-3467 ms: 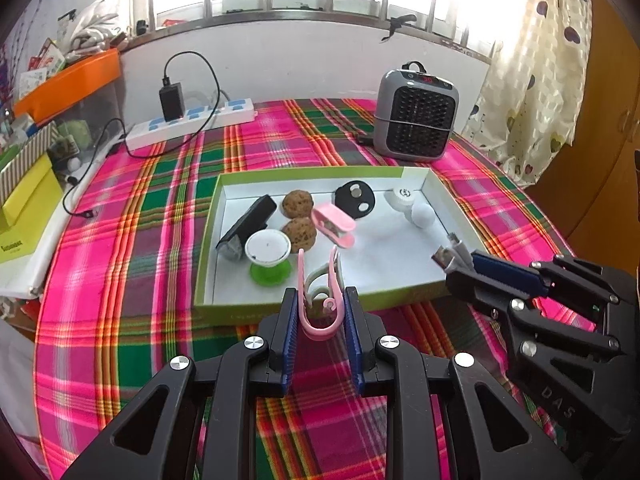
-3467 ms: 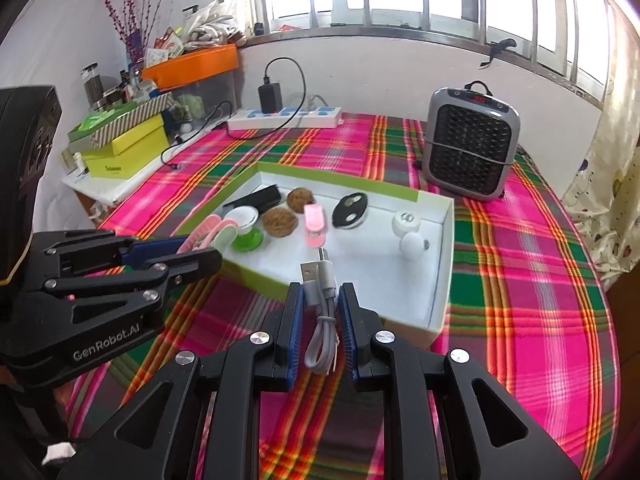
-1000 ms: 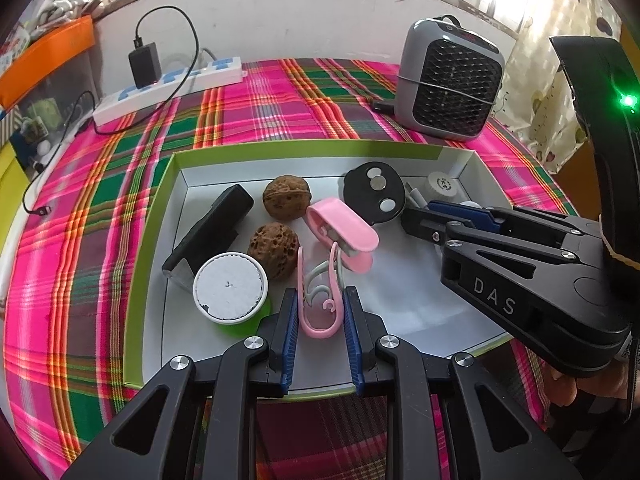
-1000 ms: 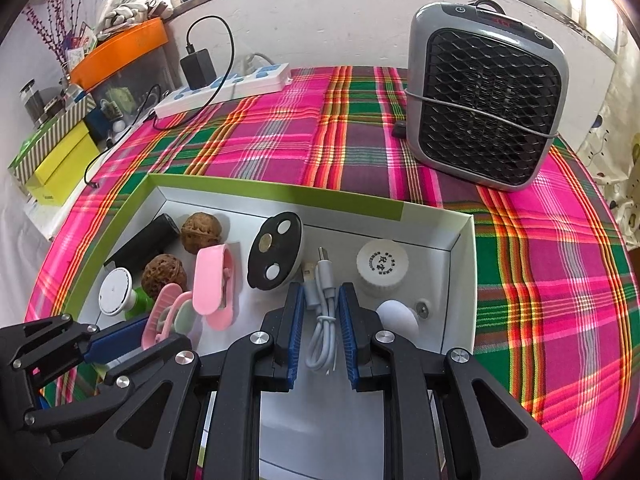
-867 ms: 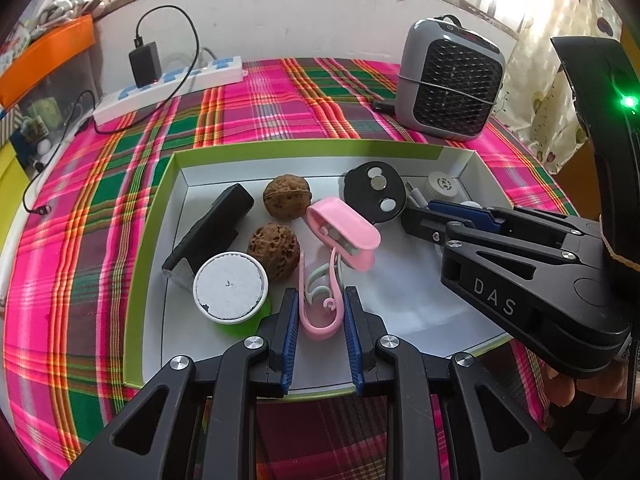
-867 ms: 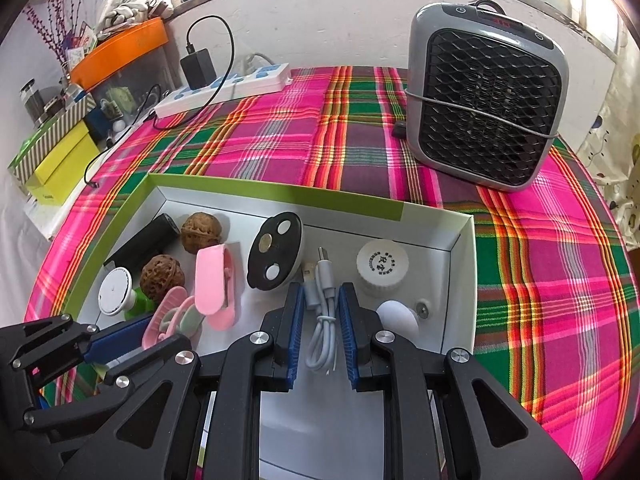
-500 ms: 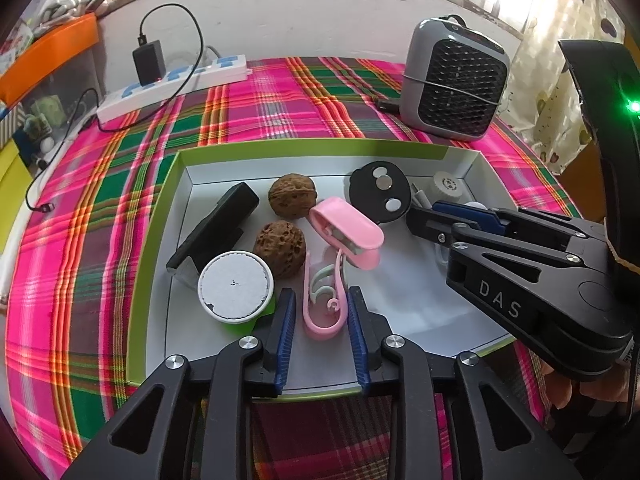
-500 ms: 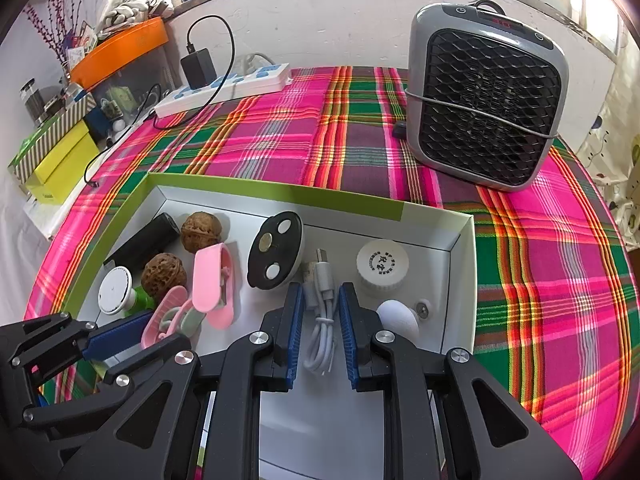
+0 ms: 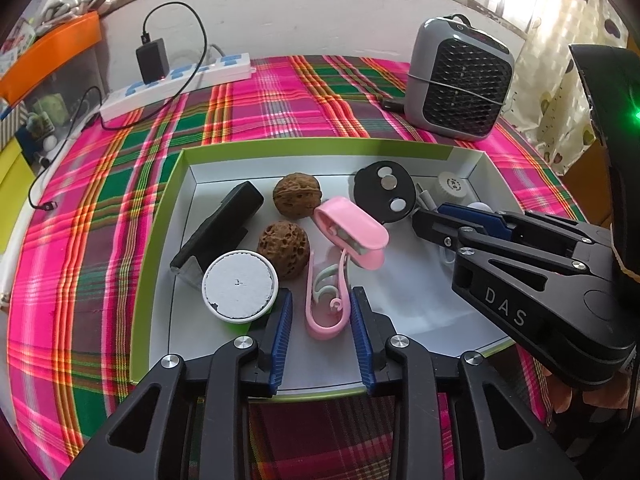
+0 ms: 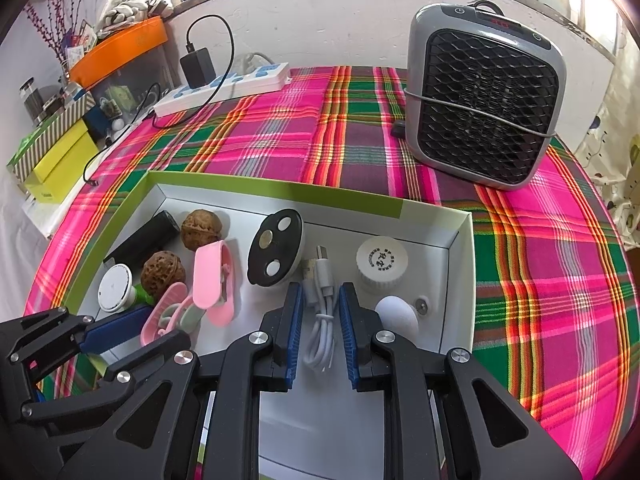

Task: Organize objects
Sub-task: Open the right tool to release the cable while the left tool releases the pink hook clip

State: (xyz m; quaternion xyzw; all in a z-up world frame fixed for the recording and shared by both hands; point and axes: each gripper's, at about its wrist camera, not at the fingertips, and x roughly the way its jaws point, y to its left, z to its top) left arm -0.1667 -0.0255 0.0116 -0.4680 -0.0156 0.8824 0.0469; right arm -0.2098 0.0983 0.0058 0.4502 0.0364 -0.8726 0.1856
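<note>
A green-rimmed white box (image 9: pixel 176 200) (image 10: pixel 460 240) sits on the plaid tablecloth. My left gripper (image 9: pixel 322 300) is open over its near side, and a pink hook clip (image 9: pixel 326 300) lies loose on the box floor between the jaws. My right gripper (image 10: pixel 320 304) is open too, with a coiled white USB cable (image 10: pixel 320 316) lying between its jaws on the box floor. The box also holds two walnuts (image 9: pixel 296 196), a pink clip case (image 9: pixel 352 228), a black disc (image 9: pixel 384 188), a black bar (image 9: pixel 220 224), a white-capped green item (image 9: pixel 239 286), a white cap (image 10: pixel 382 260) and a white ball (image 10: pixel 396 314).
A grey heater (image 10: pixel 484 104) stands behind the box at the right. A white power strip (image 9: pixel 176 80) with a black charger and cable lies at the back left. Yellow and striped boxes (image 10: pixel 52 152) sit off the table's left edge.
Both grippers have opened. The pink hook clip and the white cable, held a second ago, now lie loose on the box floor between the jaws.
</note>
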